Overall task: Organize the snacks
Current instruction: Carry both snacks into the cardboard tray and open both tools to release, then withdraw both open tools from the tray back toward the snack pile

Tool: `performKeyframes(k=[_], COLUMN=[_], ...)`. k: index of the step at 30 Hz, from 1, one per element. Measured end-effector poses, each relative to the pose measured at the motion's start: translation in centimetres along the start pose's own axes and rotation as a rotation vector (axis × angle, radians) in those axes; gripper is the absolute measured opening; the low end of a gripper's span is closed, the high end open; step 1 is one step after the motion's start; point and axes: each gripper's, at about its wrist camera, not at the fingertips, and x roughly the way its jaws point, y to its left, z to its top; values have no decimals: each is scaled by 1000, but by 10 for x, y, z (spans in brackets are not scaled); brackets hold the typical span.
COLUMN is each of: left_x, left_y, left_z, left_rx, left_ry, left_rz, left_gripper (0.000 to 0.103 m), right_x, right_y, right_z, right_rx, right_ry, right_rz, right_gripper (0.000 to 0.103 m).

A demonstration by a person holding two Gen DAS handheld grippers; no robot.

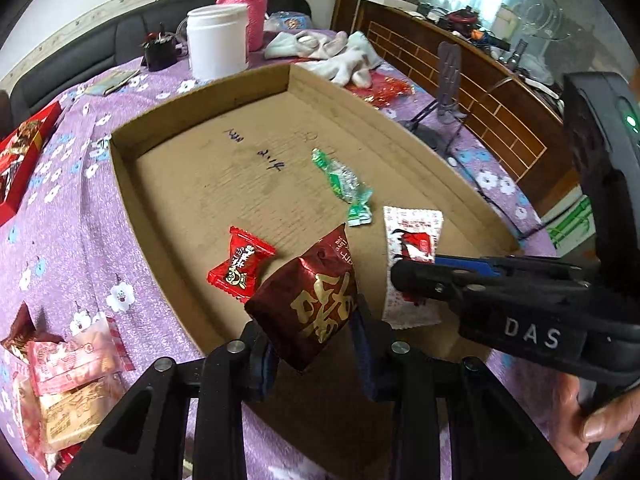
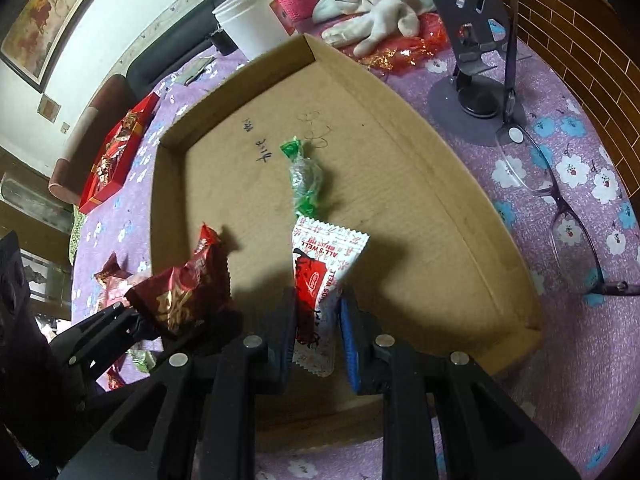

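Dark-red foil packet (image 1: 308,300) with gold lettering sits pinched between our left gripper's (image 1: 316,360) two pads, held just above the near part of the cardboard tray (image 1: 192,120); seen from the right wrist, the same packet (image 2: 180,296) hangs at the tip of that gripper over the tray's near-left edge. Our right gripper (image 2: 314,328) has its blue-padded fingers (image 2: 350,348) parted, and the white sachet (image 2: 324,276) with red print lies between them on the tray floor; we cannot tell whether the pads touch it. From the left wrist the right gripper's fingers reach in from the right across that sachet (image 1: 412,236). Just left of the held packet, a small bright-red candy (image 1: 240,266) rests on the tray floor. Farther in lies a green twist-wrapped candy (image 1: 346,186), its near end close to the sachet's top edge. Outside the tray, on the purple flowered tablecloth (image 1: 80,240), a pile of pink and tan snack packets (image 1: 72,380) lies at the near left, and a red box (image 2: 116,156) of sweets farther left. Beyond the tray stand a white tub (image 1: 218,40) and a pink-sleeved bottle (image 1: 246,4), with white gloves (image 1: 332,54) beside them. A black stand (image 2: 476,80) and a pair of glasses (image 2: 556,200) lie on the cloth to the tray's right.
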Motion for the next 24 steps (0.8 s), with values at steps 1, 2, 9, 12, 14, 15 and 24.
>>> performKeyframes(k=[1,2,9,12,14,15,24], left_x=[1,2,3,5,4,3,-15], left_y=[0,-1,-2,-8,-10,-10,-22], left_z=[0,-1,1,-1,-3,-5,-46], left_rx=[0,2,-21,18,29,33,84], left_ry=[0,-2,-28,-21,-18,-18,30], left_rz=[-3,1,-3,12,14,11,-21], left_gripper=[34,36,78,78,79,78,79], right_x=[0,0,-15,-20,-22,-23,-34], right_y=[-1,-2,-6,-10,-10,-10,-6], right_z=[0,-1,-7,-14,-17,-19,-60], right_rx=[-1,-4,-25,-17,-14,-3,13], right_ry=[0,-2,-28,-19,-11,-1,114], right_rz=[-4,-1,-22,-20,-22,-25,-29], right_gripper=[20,20,41,41,42,42,42])
